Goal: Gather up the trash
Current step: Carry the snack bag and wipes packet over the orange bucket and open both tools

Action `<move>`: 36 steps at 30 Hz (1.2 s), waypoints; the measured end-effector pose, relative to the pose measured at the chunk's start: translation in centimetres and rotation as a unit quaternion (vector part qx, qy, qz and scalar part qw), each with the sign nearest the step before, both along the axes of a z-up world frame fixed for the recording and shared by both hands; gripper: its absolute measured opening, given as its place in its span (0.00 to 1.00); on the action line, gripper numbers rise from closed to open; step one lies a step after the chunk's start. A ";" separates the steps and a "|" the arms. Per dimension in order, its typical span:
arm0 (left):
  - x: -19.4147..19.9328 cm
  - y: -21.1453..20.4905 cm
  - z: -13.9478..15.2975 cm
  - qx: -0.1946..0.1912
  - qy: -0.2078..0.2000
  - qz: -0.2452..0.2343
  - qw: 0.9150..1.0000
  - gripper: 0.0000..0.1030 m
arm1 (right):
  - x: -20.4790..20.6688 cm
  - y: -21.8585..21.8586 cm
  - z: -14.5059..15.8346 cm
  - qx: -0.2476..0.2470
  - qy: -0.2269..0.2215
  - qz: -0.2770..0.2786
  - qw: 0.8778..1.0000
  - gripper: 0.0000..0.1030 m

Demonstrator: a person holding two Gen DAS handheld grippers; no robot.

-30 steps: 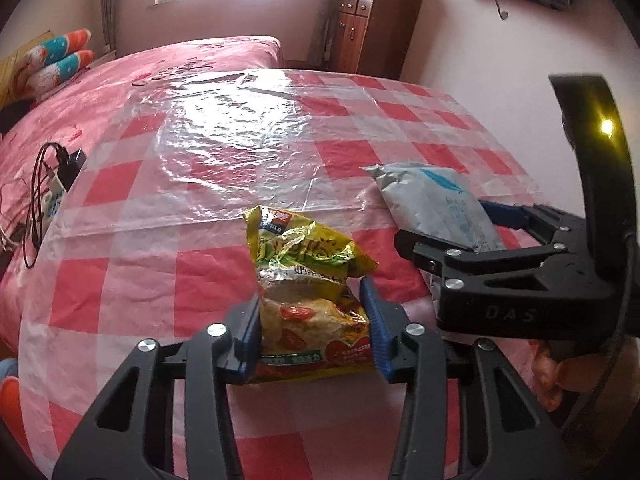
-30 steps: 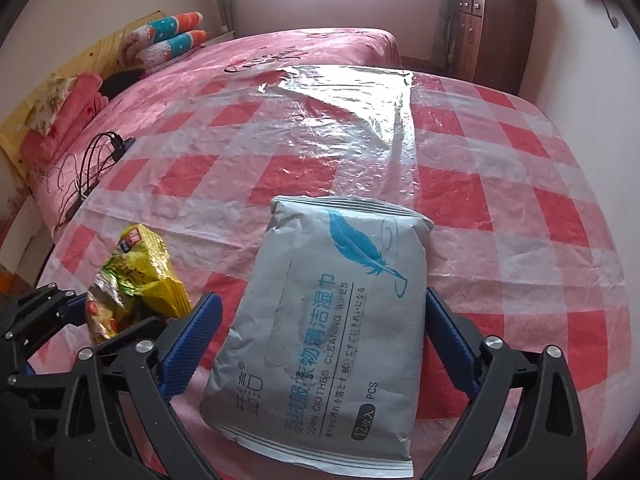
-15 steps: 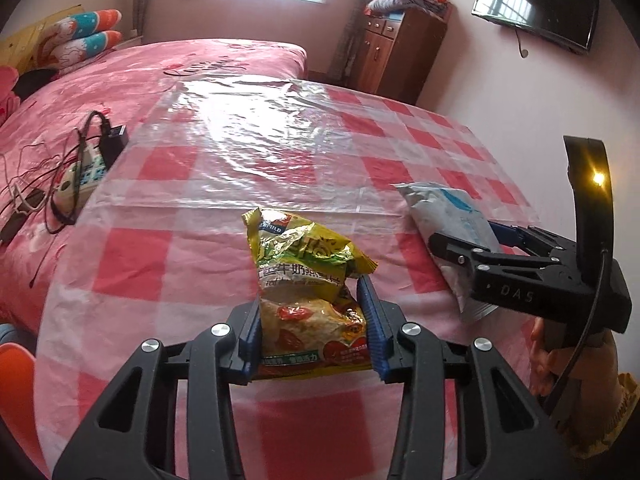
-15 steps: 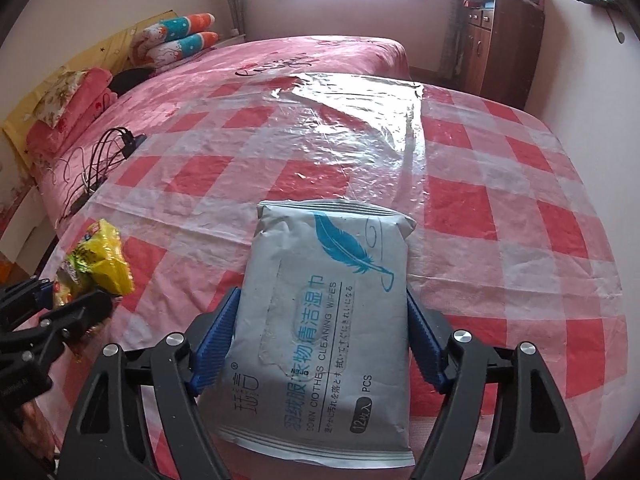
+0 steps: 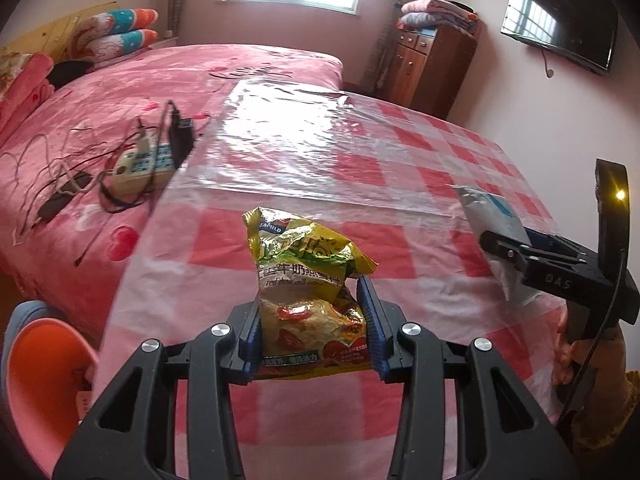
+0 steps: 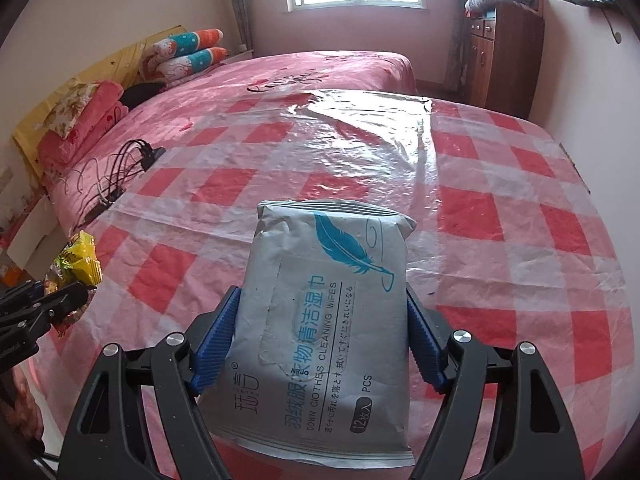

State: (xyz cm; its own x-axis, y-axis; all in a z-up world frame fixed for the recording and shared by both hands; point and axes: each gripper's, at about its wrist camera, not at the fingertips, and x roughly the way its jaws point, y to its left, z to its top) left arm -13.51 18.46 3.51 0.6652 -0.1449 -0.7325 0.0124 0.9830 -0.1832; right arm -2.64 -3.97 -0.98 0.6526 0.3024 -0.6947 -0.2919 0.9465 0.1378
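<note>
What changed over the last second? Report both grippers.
The right gripper has just been closing, and its pads now clamp the wet wipes pack. The left gripper swung its yellow snack bag left toward the table edge. Its grip is unchanged.

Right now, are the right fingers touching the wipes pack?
Touching. The right wrist view shows both blue fingers pressed against the sides of the wipes pack, with no gap on either side.
</note>
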 end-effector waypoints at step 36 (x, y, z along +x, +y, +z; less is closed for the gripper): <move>-8.9 14.7 -1.8 -0.001 0.013 0.168 0.986 0.42 | -5.4 15.8 4.3 0.028 0.015 0.183 0.983 0.74</move>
State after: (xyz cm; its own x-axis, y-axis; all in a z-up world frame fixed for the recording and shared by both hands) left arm -22.36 33.15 1.76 0.6566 0.0802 -0.7500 -0.3194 0.9303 -0.1801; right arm -8.09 11.79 3.31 0.4724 0.5512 -0.6878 -0.6060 0.7698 0.2006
